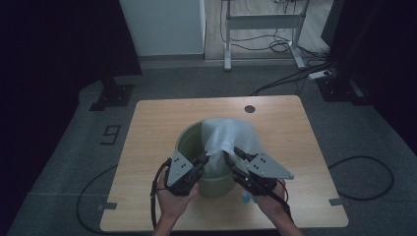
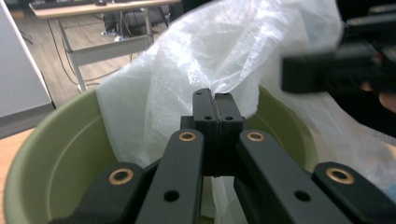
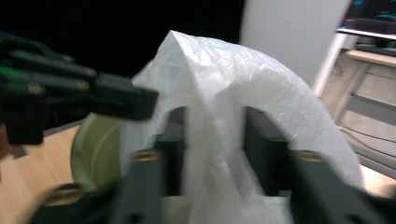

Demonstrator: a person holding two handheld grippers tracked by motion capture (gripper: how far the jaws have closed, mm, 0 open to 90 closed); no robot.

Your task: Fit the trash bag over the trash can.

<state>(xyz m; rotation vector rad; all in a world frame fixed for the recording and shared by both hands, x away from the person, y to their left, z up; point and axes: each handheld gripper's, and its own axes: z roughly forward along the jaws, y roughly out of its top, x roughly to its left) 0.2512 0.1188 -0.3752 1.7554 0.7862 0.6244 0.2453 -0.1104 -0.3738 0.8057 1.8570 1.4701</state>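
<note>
A pale green bin (image 1: 189, 135) stands near the front middle of the wooden table (image 1: 157, 118). A white see-through plastic bag (image 1: 231, 132) lies draped over the bin's right and far rim and rises in a peak. My left gripper (image 1: 205, 157) is at the bag's near edge; in the left gripper view its jaws (image 2: 215, 100) are pressed together on the bag's film (image 2: 210, 56), above the bin's inside (image 2: 60, 154). My right gripper (image 1: 231, 156) is beside it. In the right gripper view it (image 3: 217, 126) stands open, with a fold of the bag (image 3: 224, 79) hanging between the jaws.
A black round hole (image 1: 250, 108) sits in the table's far edge. A small blue item (image 1: 246, 198) lies under the right hand. On the floor around the table run cables (image 1: 364, 160), with a white desk frame (image 1: 263, 22) behind.
</note>
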